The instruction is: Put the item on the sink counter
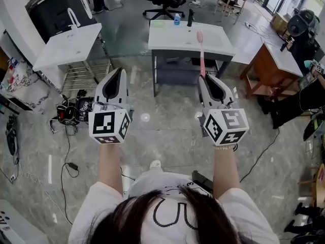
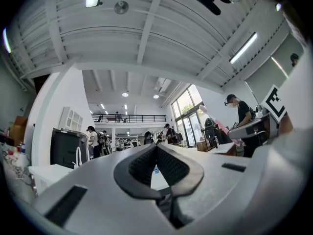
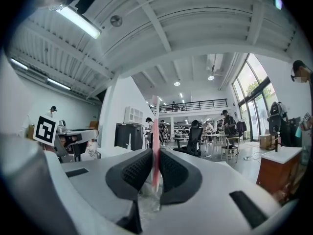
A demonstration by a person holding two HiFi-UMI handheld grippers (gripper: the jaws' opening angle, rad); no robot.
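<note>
My right gripper (image 1: 203, 78) is shut on a long pink toothbrush (image 1: 201, 56), which points forward toward the white sink counter (image 1: 175, 38) ahead. Seen from the right gripper view, the toothbrush (image 3: 155, 131) stands upright between the black pads of that gripper (image 3: 155, 153), with clear wrapping below the grip. Level with it on the left, my left gripper (image 1: 120, 71) has its tips together and holds nothing. In the left gripper view, its pads (image 2: 142, 163) meet at the tip of the gripper (image 2: 156, 147). Both grippers hang over the floor, short of the counter.
A blue bottle (image 1: 176, 19) and a dark bottle (image 1: 190, 17) stand at the counter's back edge. A second white sink unit (image 1: 68, 44) with a tall faucet stands at the left. A wooden table (image 1: 269, 60) is at the right. Cables and gear (image 1: 71, 111) lie on the floor at the left.
</note>
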